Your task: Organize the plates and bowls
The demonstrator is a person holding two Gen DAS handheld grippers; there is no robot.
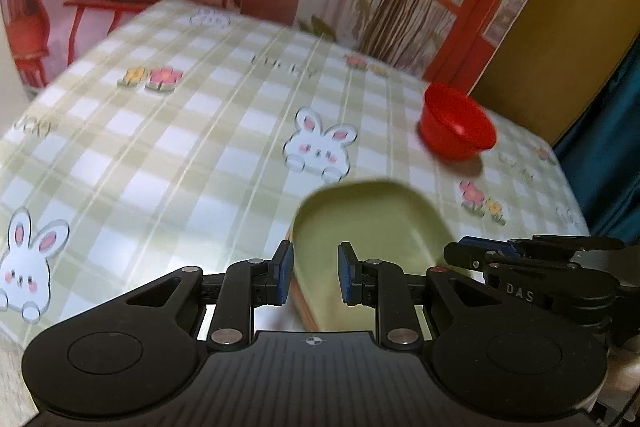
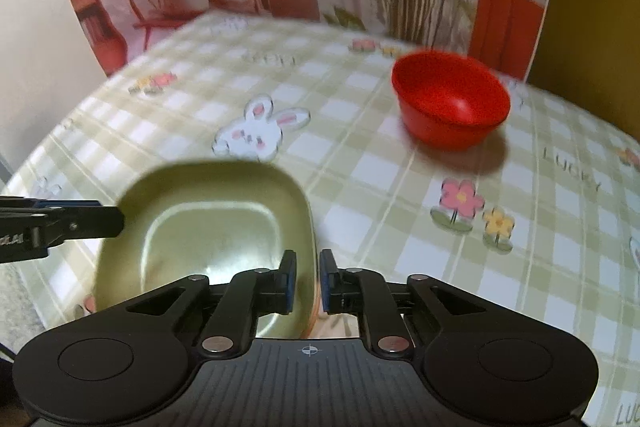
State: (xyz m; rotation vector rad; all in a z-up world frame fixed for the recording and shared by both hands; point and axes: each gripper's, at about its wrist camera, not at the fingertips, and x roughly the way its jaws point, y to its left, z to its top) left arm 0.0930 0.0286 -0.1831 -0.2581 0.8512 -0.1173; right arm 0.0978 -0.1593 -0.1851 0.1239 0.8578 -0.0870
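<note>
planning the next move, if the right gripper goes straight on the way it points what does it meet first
The right gripper has its jaws astride the green plate's near right rim, so that rim comes first. Past it lies only checked tablecloth; the red bowl sits off to the right of that line, though depth is hard to judge.

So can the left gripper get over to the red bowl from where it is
Probably not directly: the left gripper straddles the green plate rim, and the right gripper sits between it and the red bowl.

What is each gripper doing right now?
Left gripper: jaws straddle the rim of the square pale green plate; grip cannot be told.
Right gripper: shut on the plate's rim.
</note>
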